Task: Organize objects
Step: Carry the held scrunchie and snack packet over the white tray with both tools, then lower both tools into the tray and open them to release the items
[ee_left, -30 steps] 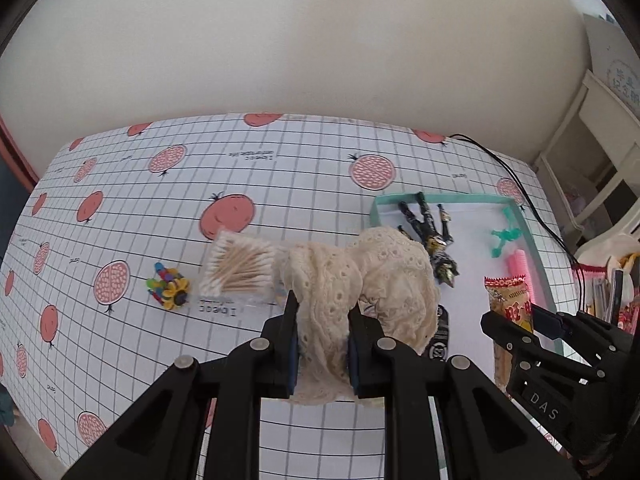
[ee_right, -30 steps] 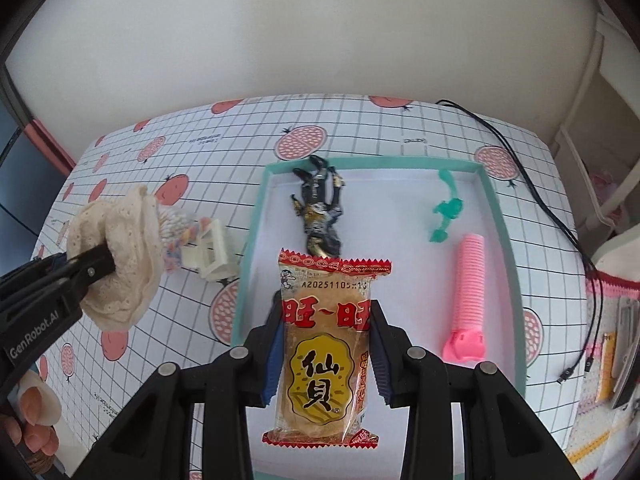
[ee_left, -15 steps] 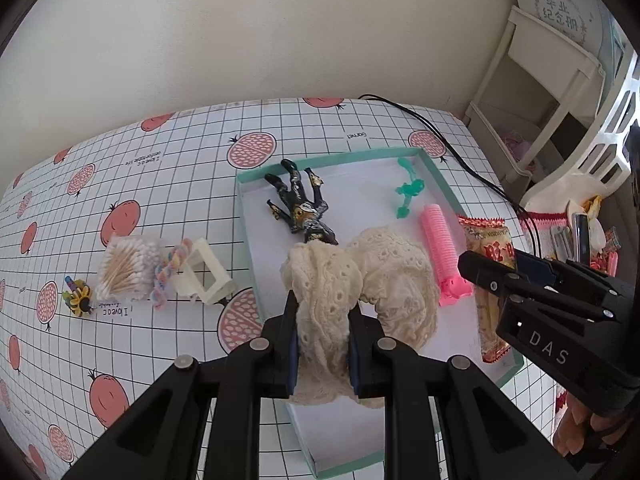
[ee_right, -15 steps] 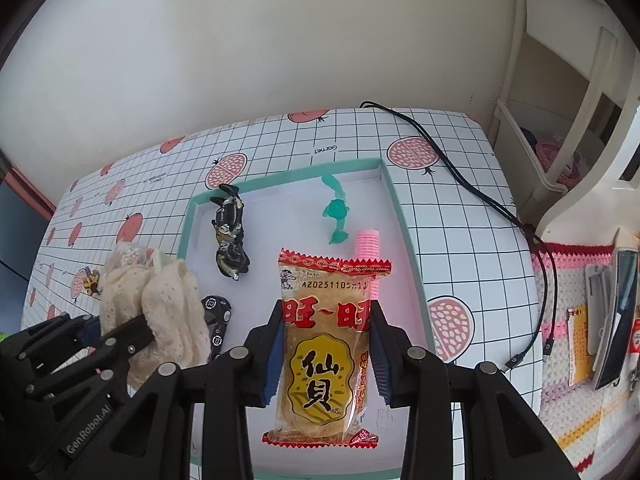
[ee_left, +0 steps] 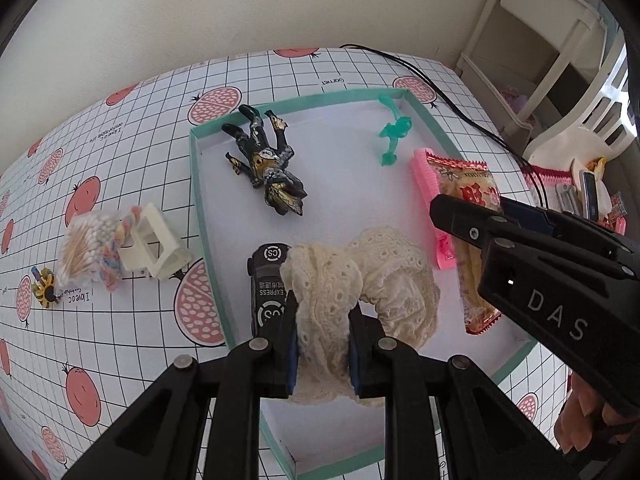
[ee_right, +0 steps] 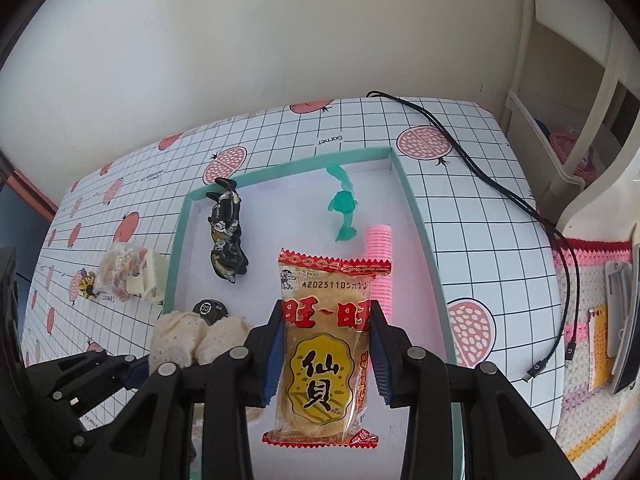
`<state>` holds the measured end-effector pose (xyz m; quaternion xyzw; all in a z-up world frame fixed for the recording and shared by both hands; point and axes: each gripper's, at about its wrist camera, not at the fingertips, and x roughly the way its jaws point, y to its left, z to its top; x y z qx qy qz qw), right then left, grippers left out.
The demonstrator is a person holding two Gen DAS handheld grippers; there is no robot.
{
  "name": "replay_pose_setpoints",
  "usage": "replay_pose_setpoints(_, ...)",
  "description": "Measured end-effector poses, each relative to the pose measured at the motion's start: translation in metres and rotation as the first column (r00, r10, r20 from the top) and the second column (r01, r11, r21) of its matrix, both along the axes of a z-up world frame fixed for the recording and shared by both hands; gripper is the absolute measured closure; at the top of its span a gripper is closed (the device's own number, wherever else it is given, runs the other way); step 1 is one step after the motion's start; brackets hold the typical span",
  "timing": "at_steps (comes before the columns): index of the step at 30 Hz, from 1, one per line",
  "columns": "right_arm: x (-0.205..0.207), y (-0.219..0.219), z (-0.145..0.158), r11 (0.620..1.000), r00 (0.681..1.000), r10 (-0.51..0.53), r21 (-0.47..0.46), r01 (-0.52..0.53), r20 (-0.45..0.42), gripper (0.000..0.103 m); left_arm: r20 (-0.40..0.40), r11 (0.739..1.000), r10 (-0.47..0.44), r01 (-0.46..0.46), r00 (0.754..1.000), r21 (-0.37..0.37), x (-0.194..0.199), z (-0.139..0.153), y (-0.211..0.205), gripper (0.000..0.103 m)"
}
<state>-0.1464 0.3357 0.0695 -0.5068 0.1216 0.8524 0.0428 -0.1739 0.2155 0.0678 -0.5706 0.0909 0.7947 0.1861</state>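
both fingers clamped | left gripper: lace cloth | right gripper: snack packet, label only here

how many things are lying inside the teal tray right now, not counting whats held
4: the black figure at the far left, the green toy at the far right, the pink comb by the right wall, the black toy car near left. More may be hidden.

Plain cream wall, white shelf unit, daylight
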Motion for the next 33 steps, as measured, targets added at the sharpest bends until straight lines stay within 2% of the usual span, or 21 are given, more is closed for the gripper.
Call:
replay_pose_setpoints(17, -0.012, -0.011, -0.025, 1.000, 0.999, 0.018, -0.005, -0.018, 0.039, 0.062, 0.039, 1.000, -0.002, 0.003, 0.999, -0.027, -0.001, -0.022, 0.007, 0.078)
replay_pose_setpoints(24, -0.012, -0.010, -0.025, 1.000, 0.999, 0.015, 0.001, -0.015, 0.047, 0.061, 0.044, 1.000, 0.001, -0.001, 0.999, -0.015, -0.001, -0.020, 0.006, 0.063)
replay_pose_setpoints(29, -0.011, -0.008, -0.023, 1.000, 0.999, 0.010, -0.007, -0.009, 0.041, 0.056, 0.046, 1.000, -0.007, 0.008, 0.999, -0.017, 0.000, -0.018, 0.006, 0.055)
replay_pose_setpoints(33, -0.011, -0.009, -0.020, 1.000, 0.999, 0.008, -0.006, -0.008, 0.036, 0.056, 0.037, 0.999, -0.020, 0.021, 0.999, -0.026, 0.003, -0.014, 0.006, 0.052)
